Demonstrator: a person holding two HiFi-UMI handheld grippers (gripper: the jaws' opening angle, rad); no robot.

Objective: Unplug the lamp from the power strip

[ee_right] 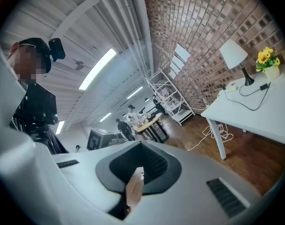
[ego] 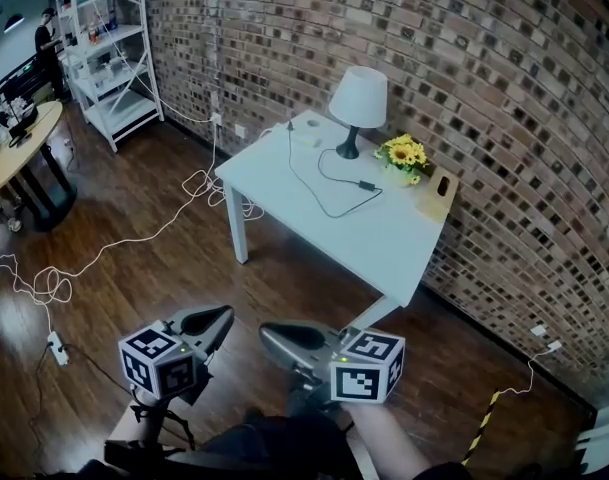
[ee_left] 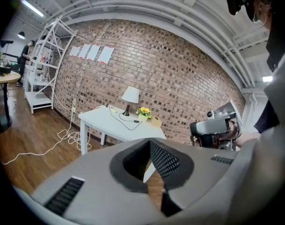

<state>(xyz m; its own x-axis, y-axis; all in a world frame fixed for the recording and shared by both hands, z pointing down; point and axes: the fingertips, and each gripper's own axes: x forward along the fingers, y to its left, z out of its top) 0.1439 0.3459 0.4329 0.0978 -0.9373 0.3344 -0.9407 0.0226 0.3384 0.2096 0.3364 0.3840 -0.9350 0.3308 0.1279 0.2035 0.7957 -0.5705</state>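
The lamp [ego: 357, 103], with a white shade on a dark stem, stands at the back of the white table [ego: 384, 243]. Its black cord [ego: 329, 193] loops over the tabletop to a white power strip [ego: 306, 133] near the far left corner. Both grippers hover low over the wooden floor, well short of the table. My left gripper [ego: 222, 316] is shut and holds nothing. My right gripper [ego: 267, 333] points towards it, jaws together and empty. The left gripper view shows the lamp [ee_left: 130, 96] far ahead; the right gripper view has the lamp [ee_right: 236, 55] at the right edge.
Yellow flowers [ego: 404, 155] and a wooden box [ego: 439, 193] sit beside the lamp by the brick wall. A white cable [ego: 134, 238] trails across the floor to a second strip [ego: 56, 346]. A white shelf rack [ego: 109, 58] and a round table [ego: 14, 148] stand at the left.
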